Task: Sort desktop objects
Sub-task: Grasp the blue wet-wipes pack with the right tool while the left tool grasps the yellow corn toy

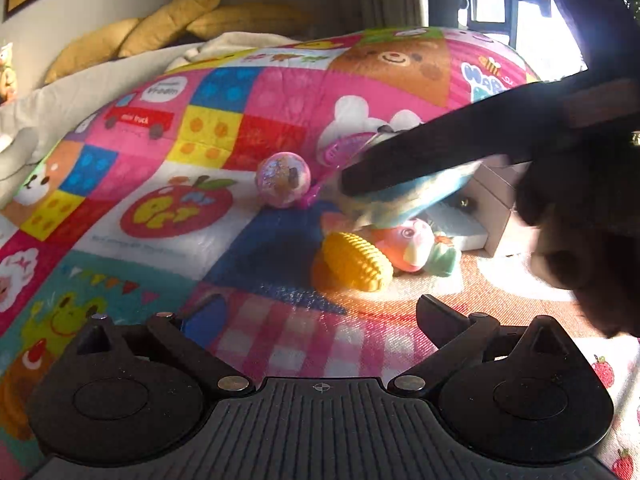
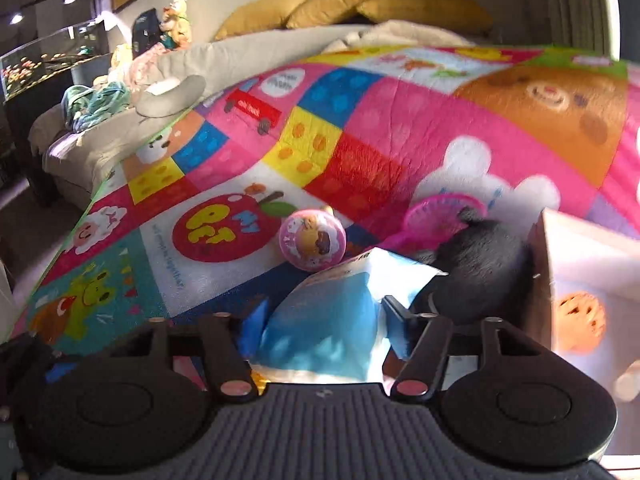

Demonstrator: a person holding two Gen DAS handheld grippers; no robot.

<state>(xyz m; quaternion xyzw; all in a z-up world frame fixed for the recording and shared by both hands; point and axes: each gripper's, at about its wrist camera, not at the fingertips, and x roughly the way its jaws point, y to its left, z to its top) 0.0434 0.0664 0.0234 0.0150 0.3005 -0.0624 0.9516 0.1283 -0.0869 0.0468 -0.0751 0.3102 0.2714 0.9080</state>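
Right hand-held gripper (image 2: 322, 316) – jaws about half shut, blue pads (image 2: 254, 322) flanking soft blue-white plastic pouch (image 2: 328, 328); firm contact can't be confirmed. Pouch lies on colourful patchwork play mat (image 2: 360, 120), nr white storage box (image 2: 576, 264) – prob. its destination. Left hand-held gripper (image 1: 316, 312) open, empty, idle nr yellow plastic corn cob (image 1: 356, 260).

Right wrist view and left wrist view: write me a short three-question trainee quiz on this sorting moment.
1. True or false: the left claw holds the corn.
2. What sits between the fingers of the right claw? A: ball. B: blue packet. C: pink fan.
3. In the left wrist view, what lies just right of the corn?

Key: 1 false, that claw is open and empty. 2 B. 3 the pink soft toy.
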